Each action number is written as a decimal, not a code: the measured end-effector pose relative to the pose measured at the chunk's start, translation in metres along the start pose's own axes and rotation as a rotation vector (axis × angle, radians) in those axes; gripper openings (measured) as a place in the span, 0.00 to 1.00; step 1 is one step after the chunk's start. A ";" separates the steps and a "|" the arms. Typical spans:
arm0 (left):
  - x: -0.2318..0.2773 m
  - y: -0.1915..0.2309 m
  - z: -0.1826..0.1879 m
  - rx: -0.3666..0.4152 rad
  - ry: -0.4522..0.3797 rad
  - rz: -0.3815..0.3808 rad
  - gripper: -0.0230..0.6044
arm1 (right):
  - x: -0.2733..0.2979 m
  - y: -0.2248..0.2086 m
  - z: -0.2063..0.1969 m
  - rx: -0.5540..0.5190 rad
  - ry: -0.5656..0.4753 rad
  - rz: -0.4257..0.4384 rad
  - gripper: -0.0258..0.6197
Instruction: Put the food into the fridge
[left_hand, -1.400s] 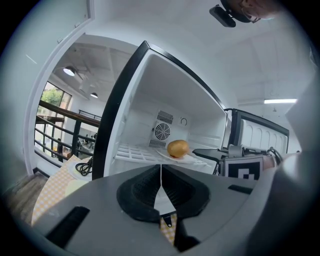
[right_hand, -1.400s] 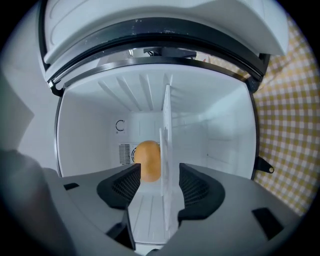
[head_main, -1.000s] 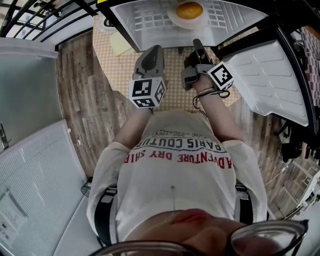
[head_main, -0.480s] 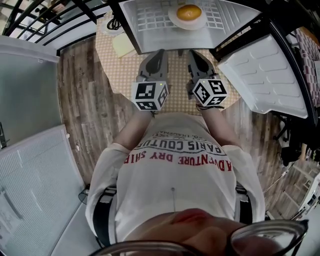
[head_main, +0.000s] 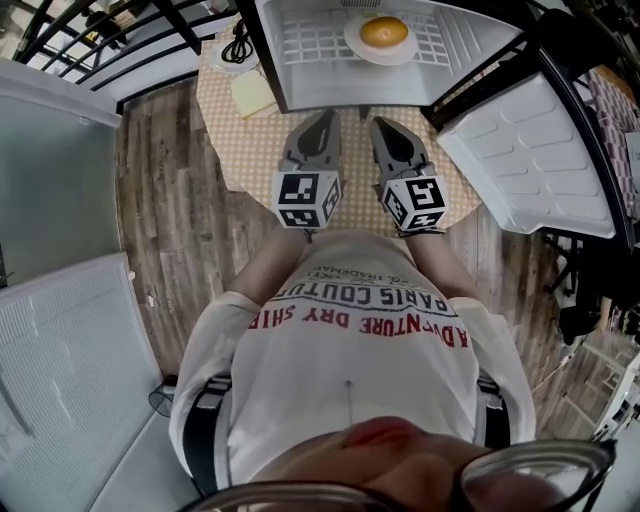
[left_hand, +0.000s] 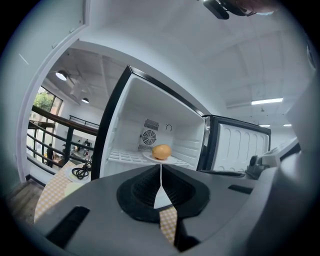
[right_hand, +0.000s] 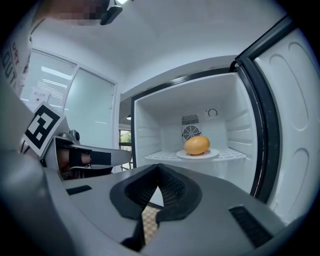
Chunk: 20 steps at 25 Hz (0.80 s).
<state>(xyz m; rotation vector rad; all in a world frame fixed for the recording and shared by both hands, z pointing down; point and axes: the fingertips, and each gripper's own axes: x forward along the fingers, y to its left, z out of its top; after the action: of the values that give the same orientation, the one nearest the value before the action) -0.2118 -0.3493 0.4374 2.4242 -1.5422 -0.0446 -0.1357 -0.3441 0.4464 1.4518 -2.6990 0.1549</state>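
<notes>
An orange round food lies on a white plate on the wire shelf inside the open fridge, at the top of the head view. Both gripper views show the food straight ahead on its plate. My left gripper and right gripper point side by side at the fridge, just short of its front edge. Each is shut with nothing between its jaws.
The fridge door stands swung open to the right. The fridge sits on a table with a checked cloth. On the cloth, left of the fridge, are a coiled black cable and a yellow pad. A black railing runs behind.
The right gripper has turned level and come alongside the left one, its jaws closing. Both grippers now point at the fridge opening.
</notes>
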 end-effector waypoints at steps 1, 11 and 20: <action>0.000 0.001 -0.001 -0.002 0.002 0.005 0.08 | 0.000 0.000 0.000 -0.006 0.001 0.003 0.08; -0.005 0.003 0.000 0.011 0.007 0.011 0.09 | 0.002 0.007 0.004 -0.011 -0.005 0.011 0.08; -0.004 0.006 -0.001 0.007 0.007 0.015 0.09 | 0.004 0.004 0.006 -0.036 -0.007 0.000 0.08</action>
<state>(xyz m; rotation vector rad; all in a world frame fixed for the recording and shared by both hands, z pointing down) -0.2190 -0.3478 0.4390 2.4149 -1.5604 -0.0287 -0.1413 -0.3456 0.4407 1.4446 -2.6931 0.1004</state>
